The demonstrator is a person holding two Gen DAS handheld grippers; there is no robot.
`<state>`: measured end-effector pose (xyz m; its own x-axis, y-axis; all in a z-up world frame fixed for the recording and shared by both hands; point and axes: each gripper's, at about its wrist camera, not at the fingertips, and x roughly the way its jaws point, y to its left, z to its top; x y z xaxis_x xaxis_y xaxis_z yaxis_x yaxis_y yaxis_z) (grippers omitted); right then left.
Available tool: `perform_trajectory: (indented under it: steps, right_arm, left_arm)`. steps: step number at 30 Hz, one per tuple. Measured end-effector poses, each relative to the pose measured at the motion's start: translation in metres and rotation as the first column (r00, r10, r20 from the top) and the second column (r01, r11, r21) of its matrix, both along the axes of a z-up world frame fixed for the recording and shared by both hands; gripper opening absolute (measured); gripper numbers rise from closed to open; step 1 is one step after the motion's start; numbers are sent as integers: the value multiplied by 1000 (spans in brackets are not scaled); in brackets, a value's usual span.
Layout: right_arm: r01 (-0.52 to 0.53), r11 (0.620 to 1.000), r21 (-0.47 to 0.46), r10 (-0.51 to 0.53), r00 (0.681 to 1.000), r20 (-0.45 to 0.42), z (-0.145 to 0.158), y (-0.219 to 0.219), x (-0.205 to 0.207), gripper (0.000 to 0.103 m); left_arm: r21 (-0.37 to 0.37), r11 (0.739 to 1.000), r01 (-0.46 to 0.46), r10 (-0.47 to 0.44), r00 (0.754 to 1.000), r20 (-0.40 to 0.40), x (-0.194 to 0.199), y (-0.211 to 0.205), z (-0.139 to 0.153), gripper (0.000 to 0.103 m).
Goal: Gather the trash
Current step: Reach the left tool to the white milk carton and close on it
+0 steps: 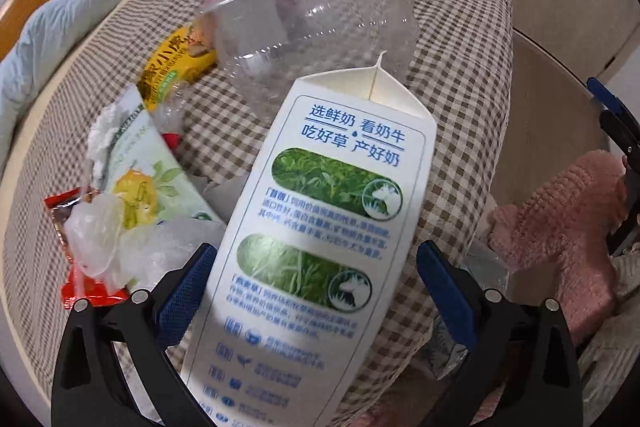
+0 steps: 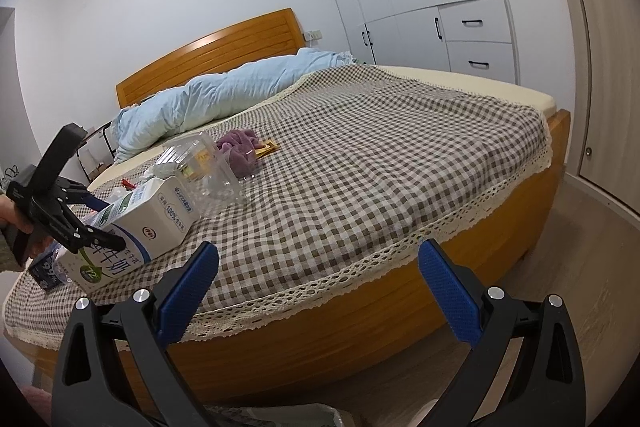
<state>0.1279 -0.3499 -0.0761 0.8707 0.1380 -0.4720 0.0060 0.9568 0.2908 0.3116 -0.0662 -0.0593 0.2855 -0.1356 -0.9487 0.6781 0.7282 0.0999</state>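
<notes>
The left tool [image 1: 316, 291] has its blue-padded jaws spread wide around a white milk carton with green grass pictures and blue print [image 1: 320, 211]; the left pad looks to be at the carton's side and the right pad stands clear, so it brackets the carton but does not yet pinch it. In the right wrist view that carton lies on its side at the near left corner of the brown-and-white checked bedspread [image 2: 380, 155], the black jaws at its lower end. Outward from the tool, toward 12 o'clock, rests a clear plastic clamshell container [image 1: 316, 27]; at 10 to 11 o'clock sit a yellow snack wrapper [image 1: 180, 63], a pale green packet with a yellow flower [image 1: 148, 179], crumpled clear plastic film [image 1: 100, 235] and a red wrapper [image 1: 80, 291]. The right tool [image 2: 316, 291] hangs wide open and empty off the bed's foot, the litter at its 10 o'clock. As I judge it, collecting has barely begun: most trash is still on the bed, and the carton is the piece in hand.
</notes>
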Motion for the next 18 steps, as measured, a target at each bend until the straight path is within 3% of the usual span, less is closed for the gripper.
perform_trajectory:
  steps: [7, 8, 12, 15, 18]
  right_arm:
    - [5, 1000, 9, -5, 1000, -7, -2, -3, 1, 97]
    - [7, 1000, 10, -7, 1000, -8, -2, -4, 2, 97]
    - [11, 1000, 9, -11, 1000, -8, -2, -4, 1, 97]
    - [10, 1000, 8, -10, 1000, -4, -1, -4, -1, 97]
    - [13, 1000, 5, -13, 1000, 3, 0, -4, -2, 97]
  left_arm:
    - [-48, 997, -65, 65, 998, -7, 6, -6, -7, 95]
    - [-43, 997, -70, 70, 998, -6, 5, -7, -7, 89]
    - [-13, 998, -67, 67, 998, 1, -3, -9, -11, 87]
    - [67, 995, -76, 75, 997, 19, -7, -13, -21, 84]
    - [80, 991, -107, 100, 991, 88, -15, -16, -18, 82]
